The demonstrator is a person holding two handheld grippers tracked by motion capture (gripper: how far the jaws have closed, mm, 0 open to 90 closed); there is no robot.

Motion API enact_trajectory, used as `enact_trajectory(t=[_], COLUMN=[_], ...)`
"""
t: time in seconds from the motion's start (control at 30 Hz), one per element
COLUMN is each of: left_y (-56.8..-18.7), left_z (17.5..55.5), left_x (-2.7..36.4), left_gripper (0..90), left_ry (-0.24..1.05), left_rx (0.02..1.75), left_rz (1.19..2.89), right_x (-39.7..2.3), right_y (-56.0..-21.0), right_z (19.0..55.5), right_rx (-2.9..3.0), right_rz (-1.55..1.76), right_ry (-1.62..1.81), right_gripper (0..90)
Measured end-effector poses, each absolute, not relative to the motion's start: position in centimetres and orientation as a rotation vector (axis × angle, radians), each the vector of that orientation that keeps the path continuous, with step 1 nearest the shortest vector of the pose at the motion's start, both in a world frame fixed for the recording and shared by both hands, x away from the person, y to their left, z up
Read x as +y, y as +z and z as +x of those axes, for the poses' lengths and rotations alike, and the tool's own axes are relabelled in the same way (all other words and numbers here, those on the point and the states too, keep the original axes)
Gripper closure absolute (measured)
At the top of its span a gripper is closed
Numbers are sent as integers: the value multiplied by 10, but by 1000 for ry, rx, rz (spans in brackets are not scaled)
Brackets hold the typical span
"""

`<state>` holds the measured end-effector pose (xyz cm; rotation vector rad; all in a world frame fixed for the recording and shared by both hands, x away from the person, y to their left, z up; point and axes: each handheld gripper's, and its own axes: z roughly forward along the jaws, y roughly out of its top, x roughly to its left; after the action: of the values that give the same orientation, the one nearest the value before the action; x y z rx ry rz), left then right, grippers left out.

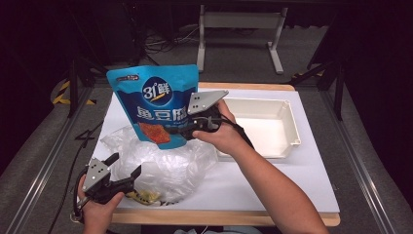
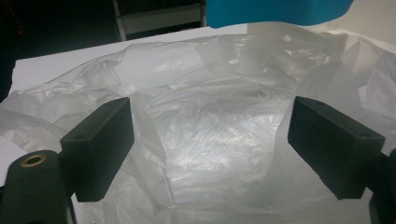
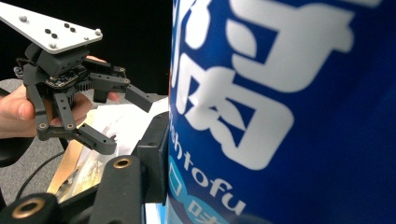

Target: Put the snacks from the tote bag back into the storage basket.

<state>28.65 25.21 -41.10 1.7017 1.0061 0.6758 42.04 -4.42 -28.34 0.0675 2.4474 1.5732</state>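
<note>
A blue snack pouch point(image 1: 155, 105) with white lettering stands upright in the air above the table's left half. My right gripper point(image 1: 181, 132) is shut on its lower right edge; up close, the pouch point(image 3: 289, 107) is pinched at the jaw. Below it lies a crumpled clear plastic bag point(image 1: 163, 163). My left gripper point(image 1: 125, 164) is open at the bag's near left side, its jaws wide apart with only the bag point(image 2: 210, 130) ahead of them. The right gripper view also catches the left gripper point(image 3: 126, 122), open.
A white rectangular tray point(image 1: 285, 122) sits at the right of the white table point(image 1: 302, 180). A small yellowish packet point(image 1: 143, 196) lies by the table's front edge under the bag. Dark floor and a desk frame point(image 1: 238, 22) lie beyond.
</note>
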Motion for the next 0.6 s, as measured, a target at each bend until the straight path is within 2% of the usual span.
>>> enact_trajectory(t=[0.6], left_y=[-411], left_z=[287], left_x=[252], left_gripper=[152], left_ry=[677], left_rx=[1006], left_rz=[1706], right_x=[-80], right_y=[-268], right_z=[429], right_rx=[2409], right_rz=[124], right_ry=[1545], right_gripper=[499])
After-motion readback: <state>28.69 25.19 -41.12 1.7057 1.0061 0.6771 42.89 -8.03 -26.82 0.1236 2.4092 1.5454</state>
